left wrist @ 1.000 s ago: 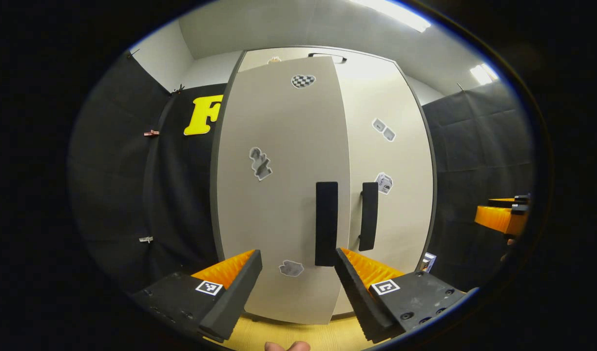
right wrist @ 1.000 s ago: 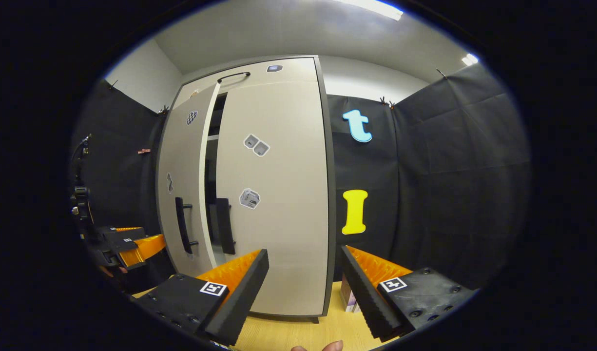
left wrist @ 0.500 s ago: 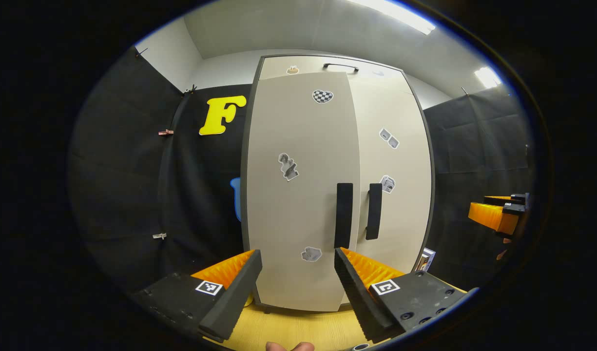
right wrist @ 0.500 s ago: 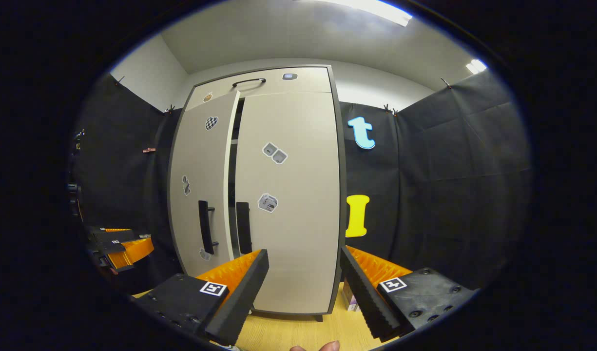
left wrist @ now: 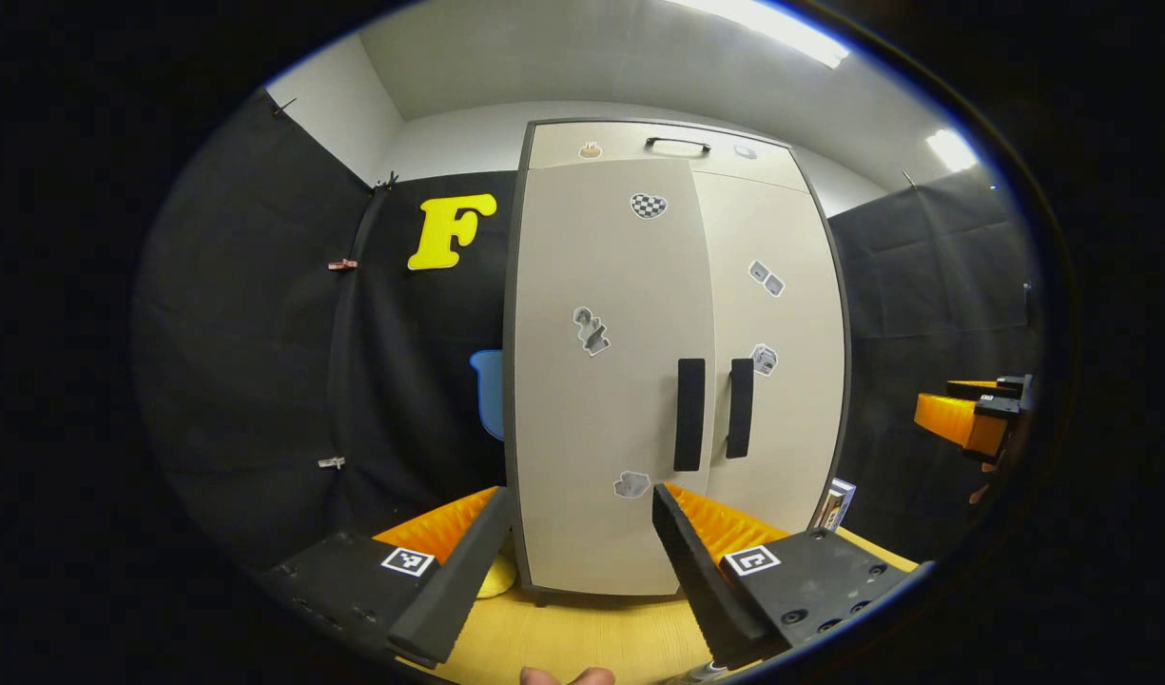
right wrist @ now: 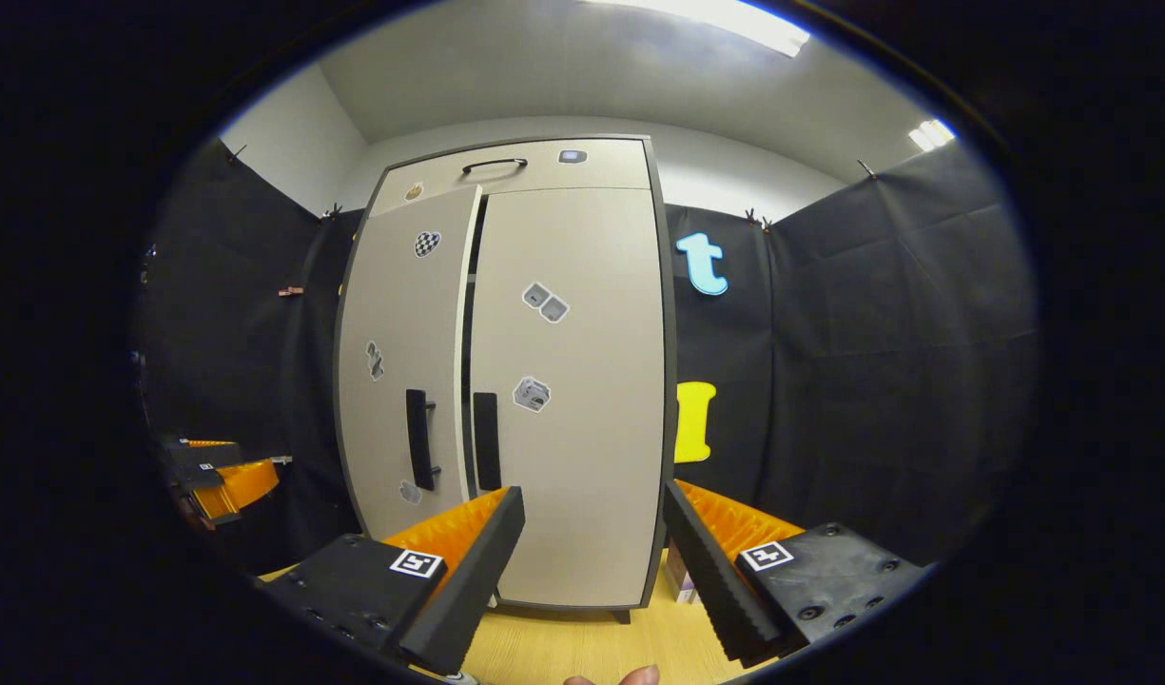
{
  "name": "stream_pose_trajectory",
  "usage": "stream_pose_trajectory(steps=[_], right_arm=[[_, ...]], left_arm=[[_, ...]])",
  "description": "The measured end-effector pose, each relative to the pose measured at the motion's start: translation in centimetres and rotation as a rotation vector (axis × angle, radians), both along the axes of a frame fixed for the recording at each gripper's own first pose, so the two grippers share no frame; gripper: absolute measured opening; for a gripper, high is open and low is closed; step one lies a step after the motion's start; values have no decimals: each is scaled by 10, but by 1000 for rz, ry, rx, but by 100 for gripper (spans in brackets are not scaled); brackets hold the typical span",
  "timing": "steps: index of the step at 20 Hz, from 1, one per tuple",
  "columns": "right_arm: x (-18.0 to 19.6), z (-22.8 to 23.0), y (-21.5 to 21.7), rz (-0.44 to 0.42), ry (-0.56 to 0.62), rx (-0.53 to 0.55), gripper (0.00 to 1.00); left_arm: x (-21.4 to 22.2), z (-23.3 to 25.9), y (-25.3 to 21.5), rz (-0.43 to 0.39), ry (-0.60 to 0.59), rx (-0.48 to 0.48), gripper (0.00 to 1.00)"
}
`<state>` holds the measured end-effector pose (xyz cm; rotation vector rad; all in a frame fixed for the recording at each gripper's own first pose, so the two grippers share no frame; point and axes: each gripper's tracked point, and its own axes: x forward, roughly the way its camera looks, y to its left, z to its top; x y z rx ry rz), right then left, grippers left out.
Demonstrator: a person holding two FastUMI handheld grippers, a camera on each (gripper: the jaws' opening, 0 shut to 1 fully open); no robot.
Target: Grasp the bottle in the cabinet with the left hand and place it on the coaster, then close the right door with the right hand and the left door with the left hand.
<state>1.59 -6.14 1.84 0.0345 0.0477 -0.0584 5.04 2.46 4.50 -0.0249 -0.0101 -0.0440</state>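
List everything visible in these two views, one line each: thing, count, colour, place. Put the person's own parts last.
Tall beige two-door cabinet: one, beige with dark frame, standing on the table at centre.
Left door: one, beige, a narrow dark gap beside it in the right gripper view.
Right door: one, beige, flush.
Vertical bar handles: two, black, either side of the door seam.
Stickers: several, grey and checkered, on both doors.
Top drawer handle: one, black, above the doors.
Light wooden table: one, yellowish, under the cabinet.
Small box: one, pale, right of the cabinet.
Yellow rounded object: one, at the cabinet's left foot.
Left hand-held gripper: one, open.
Right hand-held gripper: one, open.
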Motion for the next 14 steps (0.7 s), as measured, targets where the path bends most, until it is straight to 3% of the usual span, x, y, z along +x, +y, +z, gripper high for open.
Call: stream_pose_trajectory(steps=[14], right_arm=[[3,-1,8,-12,-3,-26,97]], left_arm=[[-1,-1,4,-2,3,3,95]])
